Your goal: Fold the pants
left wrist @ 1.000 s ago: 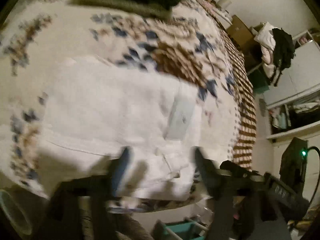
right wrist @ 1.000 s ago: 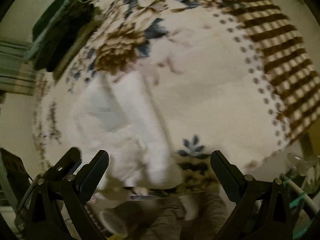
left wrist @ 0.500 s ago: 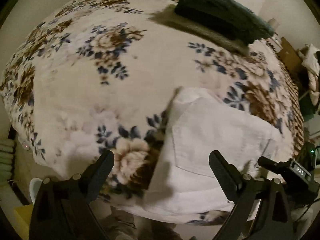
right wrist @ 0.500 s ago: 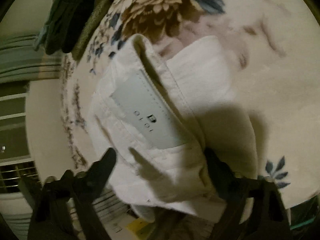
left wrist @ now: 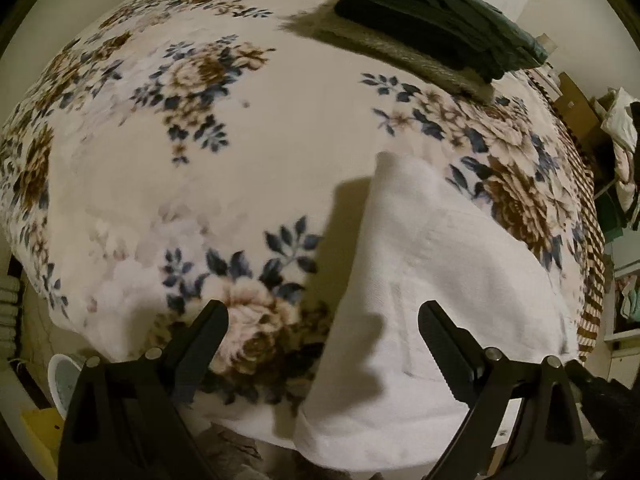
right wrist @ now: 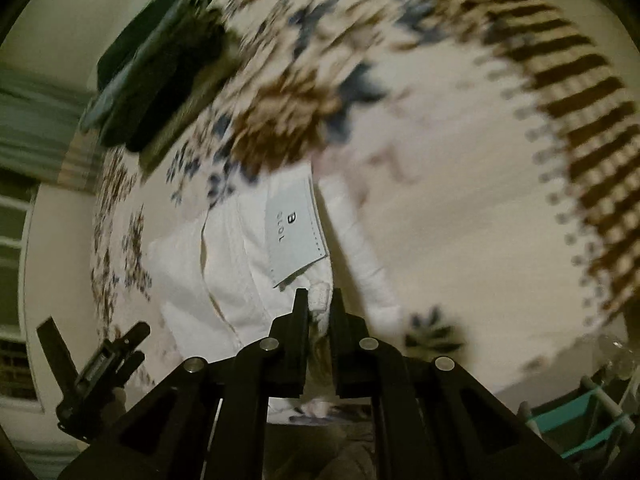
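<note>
White pants (left wrist: 432,280) on floral blanket (left wrist: 200,160)

Bare floral blanket (left wrist: 224,184) lies open left of white pants (left wrist: 432,280); dark folded clothes (left wrist: 436,12) block beyond.

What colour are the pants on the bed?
White; the pants show best in the left wrist view.

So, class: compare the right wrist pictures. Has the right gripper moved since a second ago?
Yes. The right gripper has closed in toward the white pants, its jaws just closing on their edge beside the label.
</note>
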The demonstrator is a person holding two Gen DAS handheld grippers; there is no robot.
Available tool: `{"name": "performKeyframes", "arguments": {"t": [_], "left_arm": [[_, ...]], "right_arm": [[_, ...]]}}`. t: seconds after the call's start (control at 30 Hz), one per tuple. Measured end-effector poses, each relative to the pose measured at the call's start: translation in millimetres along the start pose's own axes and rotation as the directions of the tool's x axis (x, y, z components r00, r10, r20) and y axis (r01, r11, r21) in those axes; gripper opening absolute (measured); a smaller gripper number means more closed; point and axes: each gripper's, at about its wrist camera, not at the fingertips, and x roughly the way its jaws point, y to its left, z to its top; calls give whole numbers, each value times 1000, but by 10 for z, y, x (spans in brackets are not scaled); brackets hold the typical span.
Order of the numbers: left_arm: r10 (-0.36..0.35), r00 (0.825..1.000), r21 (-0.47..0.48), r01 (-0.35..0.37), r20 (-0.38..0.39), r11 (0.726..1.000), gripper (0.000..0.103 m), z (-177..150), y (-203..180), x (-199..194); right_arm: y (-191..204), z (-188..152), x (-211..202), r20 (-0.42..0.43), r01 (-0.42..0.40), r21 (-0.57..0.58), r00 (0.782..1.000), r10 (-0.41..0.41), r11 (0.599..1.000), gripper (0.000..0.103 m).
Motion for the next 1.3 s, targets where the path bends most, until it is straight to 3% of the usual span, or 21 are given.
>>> {"name": "performKeyframes", "arguments": {"t": [0.2, 0.27, 0.33, 0.4, 0.43, 0.5, 0.6, 0.7, 0.77, 0.83, 0.87, 0.97, 1.1, 1.3], "left_arm": [[-59, 998, 10, 60, -36, 998, 97, 18, -199, 204], [-43, 998, 19, 44, -45, 999, 97, 15, -251, 276], [8, 999, 11, -8, -38, 1000, 97, 30, -219, 310], [-1, 999, -28, 0, -52, 1000, 97, 70, -95, 366], [-9, 998, -51, 6, -59, 999, 97, 84, -32, 382], [-6, 998, -69, 1, -67, 998, 97, 100, 53, 390], [-1, 998, -41, -1, -58, 999, 97, 98, 53, 348], [1, 999, -15, -2, -53, 1000, 97, 94, 2, 304], [8, 999, -9, -8, -51, 1000, 97, 98, -15, 284], [4, 999, -20, -5, -54, 1000, 97, 108, 0, 273], [4, 999, -25, -5, -53, 1000, 97, 111, 11, 262], [-21, 999, -21, 20, -48, 1000, 97, 127, 0, 222], [-49, 998, 16, 50, -39, 999, 97, 175, -107, 181], [-115, 993, 42, 117, -38, 992, 97, 275, -324, 245]], "right_arm": [[-484, 83, -379, 57, 65, 54, 996, -68, 996, 9], [-541, 58, -274, -23, 22, 9, 999, -22, 1000, 11], [-612, 19, 70, -240, -59, -7, 969, 55, 998, 15], [-637, 45, 205, -309, -66, -1, 949, 62, 998, 20], [-631, 110, 200, -300, -79, -11, 951, 72, 997, 27], [-621, 235, 132, -251, -104, -9, 963, 98, 995, 62], [-628, 487, 80, -162, -158, 53, 973, 164, 986, 70], [-574, 711, 321, -167, -199, 99, 963, 213, 975, 70], [-449, 797, 540, -191, -213, 98, 955, 228, 972, 69], [-301, 817, 682, -189, -226, 66, 953, 235, 972, 41], [-236, 808, 687, -171, -196, 37, 965, 200, 980, 13], [-117, 759, 570, -129, -178, -13, 976, 175, 984, 9], [-146, 604, 103, -56, -129, -20, 990, 128, 991, 9], [-739, 568, -321, 3, 0, 90, 1000, -1, 996, 9]]}}
